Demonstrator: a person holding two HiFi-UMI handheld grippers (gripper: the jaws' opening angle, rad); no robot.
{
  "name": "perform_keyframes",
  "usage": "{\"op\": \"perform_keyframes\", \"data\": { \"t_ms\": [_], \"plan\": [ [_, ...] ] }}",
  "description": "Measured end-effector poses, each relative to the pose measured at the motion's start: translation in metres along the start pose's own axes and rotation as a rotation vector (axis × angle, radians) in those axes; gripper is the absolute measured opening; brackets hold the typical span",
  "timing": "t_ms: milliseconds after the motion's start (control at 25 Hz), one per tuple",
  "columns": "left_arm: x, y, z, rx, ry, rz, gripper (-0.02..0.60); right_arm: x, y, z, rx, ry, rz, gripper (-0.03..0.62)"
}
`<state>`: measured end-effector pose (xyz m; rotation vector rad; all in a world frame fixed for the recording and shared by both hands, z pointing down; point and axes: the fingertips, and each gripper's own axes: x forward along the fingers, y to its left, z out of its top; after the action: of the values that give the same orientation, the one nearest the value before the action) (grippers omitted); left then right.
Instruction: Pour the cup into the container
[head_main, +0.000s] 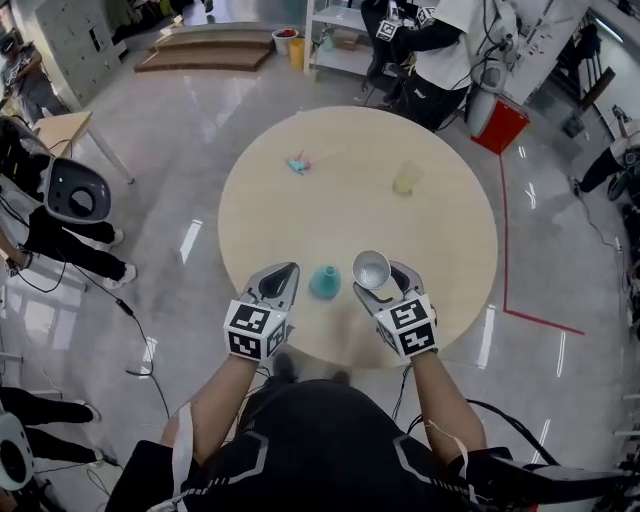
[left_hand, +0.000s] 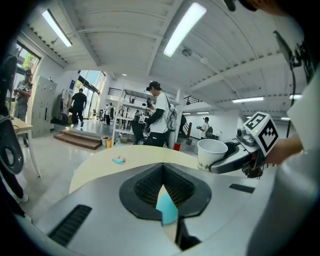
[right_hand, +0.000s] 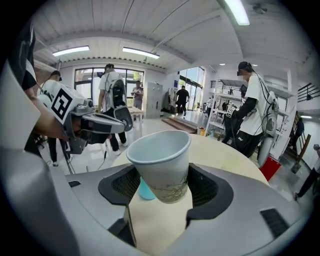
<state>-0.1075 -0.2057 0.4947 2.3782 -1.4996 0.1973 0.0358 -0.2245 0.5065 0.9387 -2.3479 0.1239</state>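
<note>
White paper cup (right_hand: 162, 162) sits clamped round its lower half in the right tongs (head_main: 380, 283), low and centre-right in the head view, upright with a slight lean. What it holds I cannot tell. Just left of it on the pale tabletop (head_main: 440, 250) stands the small teal container (head_main: 324, 283), which narrows toward its top. At lower left the left tongs (head_main: 283, 275) have their jaws brought together on nothing, their tips near the container but apart from it.

The pour looks about to begin. It should go best with the rim brought right over that small mouth and tipped slowly, with a light squeeze, since a paper wall buckles. The idle tongs could steady the container.

Further up the frame a pink-and-teal scrap (head_main: 299, 163) and a pale yellow-green cup (head_main: 405, 178) lie well apart from all this.
</note>
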Motion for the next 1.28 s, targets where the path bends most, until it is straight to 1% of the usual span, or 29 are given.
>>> {"op": "perform_keyframes", "data": {
  "t_ms": [80,360,440,600,720,1000,1160,1280],
  "plan": [
    [0.006,0.006,-0.007,0.005,0.016,-0.007,-0.008,0.009,0.001,-0.005,-0.023,0.034,-0.006,0.302],
    [0.028,0.026,-0.040,0.007,0.074,0.006,-0.008,0.036,0.009,-0.032,-0.099,0.164,-0.020,0.302],
    [0.035,0.029,-0.048,0.007,0.084,-0.005,-0.008,0.042,0.012,-0.037,-0.119,0.201,-0.022,0.302],
    [0.051,0.028,-0.060,0.002,0.101,-0.056,-0.008,0.054,0.013,-0.049,-0.150,0.273,-0.039,0.302],
    [0.062,0.031,-0.068,0.010,0.120,-0.067,-0.008,0.061,0.012,-0.057,-0.167,0.327,-0.062,0.302],
    [0.075,0.034,-0.084,0.000,0.150,-0.074,-0.008,0.064,0.009,-0.064,-0.223,0.416,-0.095,0.302],
    [0.080,0.035,-0.091,-0.013,0.162,-0.077,-0.008,0.065,0.006,-0.067,-0.267,0.443,-0.101,0.302],
    [0.080,0.034,-0.094,-0.004,0.172,-0.084,-0.008,0.066,0.006,-0.068,-0.281,0.458,-0.105,0.302]
  ]
}}
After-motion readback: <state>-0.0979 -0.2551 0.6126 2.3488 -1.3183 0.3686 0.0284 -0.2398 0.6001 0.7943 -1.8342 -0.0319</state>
